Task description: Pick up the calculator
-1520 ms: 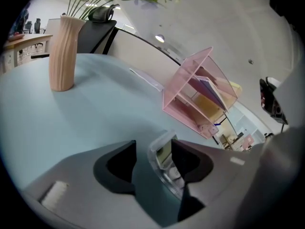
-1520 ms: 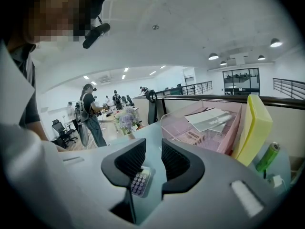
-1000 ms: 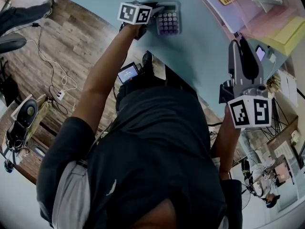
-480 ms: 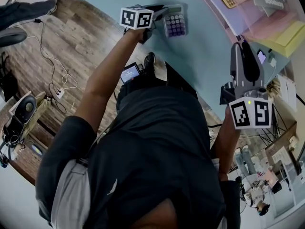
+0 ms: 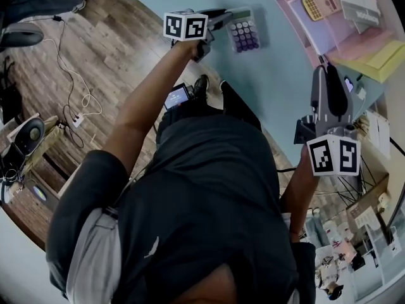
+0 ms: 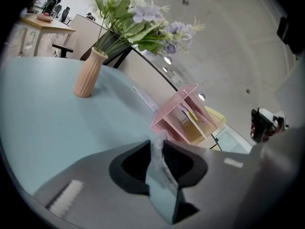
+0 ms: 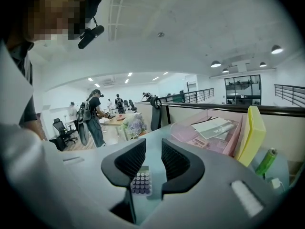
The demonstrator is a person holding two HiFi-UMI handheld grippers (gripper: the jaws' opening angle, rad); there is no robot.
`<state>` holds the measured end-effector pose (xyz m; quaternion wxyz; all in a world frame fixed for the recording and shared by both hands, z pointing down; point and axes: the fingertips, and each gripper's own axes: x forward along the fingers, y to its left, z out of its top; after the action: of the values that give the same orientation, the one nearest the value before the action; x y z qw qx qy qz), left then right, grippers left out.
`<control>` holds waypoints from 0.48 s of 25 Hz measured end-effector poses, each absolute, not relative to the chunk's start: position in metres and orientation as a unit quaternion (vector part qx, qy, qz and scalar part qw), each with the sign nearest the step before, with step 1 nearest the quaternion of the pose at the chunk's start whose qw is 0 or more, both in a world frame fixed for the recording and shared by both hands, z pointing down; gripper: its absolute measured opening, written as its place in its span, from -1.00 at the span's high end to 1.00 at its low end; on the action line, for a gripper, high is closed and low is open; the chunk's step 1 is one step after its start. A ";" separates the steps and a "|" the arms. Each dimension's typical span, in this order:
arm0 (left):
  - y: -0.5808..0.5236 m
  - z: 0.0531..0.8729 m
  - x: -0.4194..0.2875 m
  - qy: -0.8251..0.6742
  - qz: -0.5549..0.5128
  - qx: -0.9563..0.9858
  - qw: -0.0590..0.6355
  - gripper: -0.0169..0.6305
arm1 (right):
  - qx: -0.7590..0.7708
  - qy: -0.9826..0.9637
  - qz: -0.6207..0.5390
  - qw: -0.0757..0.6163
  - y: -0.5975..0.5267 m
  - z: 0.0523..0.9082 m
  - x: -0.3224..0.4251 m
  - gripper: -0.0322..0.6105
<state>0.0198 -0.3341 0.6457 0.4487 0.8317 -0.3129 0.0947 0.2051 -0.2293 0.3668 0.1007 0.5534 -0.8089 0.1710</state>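
Top centre of the head view: L gripper (image 5: 220,21) reaches out over the pale-blue desk (image 5: 272,75). Its tips meet the left edge of the calculator (image 5: 245,35), which has purple keys and shows just right of the gripper. In the left gripper view the L gripper (image 6: 158,144) is clenched on the calculator (image 6: 159,171). It's a thin slab seen edge-on at lower centre, w/ the desk tilted behind it. A peach vase (image 6: 89,73) w/ flowers stands upper left and a pink tray (image 6: 183,116) mid-right.

Right side of the head view: R gripper (image 5: 324,62) hangs over the desk's near edge, well apart from the calculator, w/ the pink tray (image 5: 329,27) beyond it at upper right. In the right gripper view the R gripper (image 7: 153,149) has its jaws apart w/ nothing in them. The calculator (image 7: 140,182) shows far off through the gap, low centre.
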 end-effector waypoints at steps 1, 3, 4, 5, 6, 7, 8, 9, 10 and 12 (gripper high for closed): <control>-0.333 0.640 0.017 -0.313 0.089 0.833 0.448 0.49 | 0.553 -0.810 0.169 0.100 -0.228 0.365 0.203 0.64; -0.332 0.629 0.012 -0.313 0.077 0.834 0.447 0.49 | 0.553 -0.811 0.164 0.097 -0.225 0.361 0.200 0.64; -0.331 0.623 0.008 -0.314 0.071 0.835 0.446 0.49 | 0.553 -0.812 0.161 0.094 -0.223 0.358 0.198 0.64; -0.330 0.618 0.004 -0.316 0.067 0.835 0.445 0.49 | 0.552 -0.813 0.158 0.092 -0.221 0.356 0.196 0.64; -0.328 0.613 -0.001 -0.318 0.065 0.835 0.444 0.49 | 0.552 -0.814 0.155 0.089 -0.219 0.354 0.194 0.64; -0.326 0.607 -0.007 -0.322 0.065 0.836 0.440 0.49 | 0.552 -0.815 0.153 0.087 -0.217 0.351 0.193 0.64; -0.324 0.600 -0.012 -0.324 0.061 0.837 0.437 0.49 | 0.552 -0.816 0.150 0.085 -0.215 0.349 0.191 0.64; -0.322 0.592 -0.016 -0.323 0.053 0.839 0.435 0.49 | 0.552 -0.816 0.147 0.084 -0.214 0.346 0.190 0.64; -0.320 0.582 -0.019 -0.321 0.044 0.841 0.433 0.49 | 0.553 -0.817 0.144 0.082 -0.213 0.344 0.189 0.64; -0.318 0.563 -0.026 -0.319 0.029 0.846 0.425 0.49 | 0.555 -0.817 0.137 0.078 -0.210 0.338 0.187 0.64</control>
<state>-0.0265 -0.3176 0.5632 0.4251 0.8464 -0.3194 0.0293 0.1869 -0.2096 0.3384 0.0784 0.5547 -0.8168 0.1374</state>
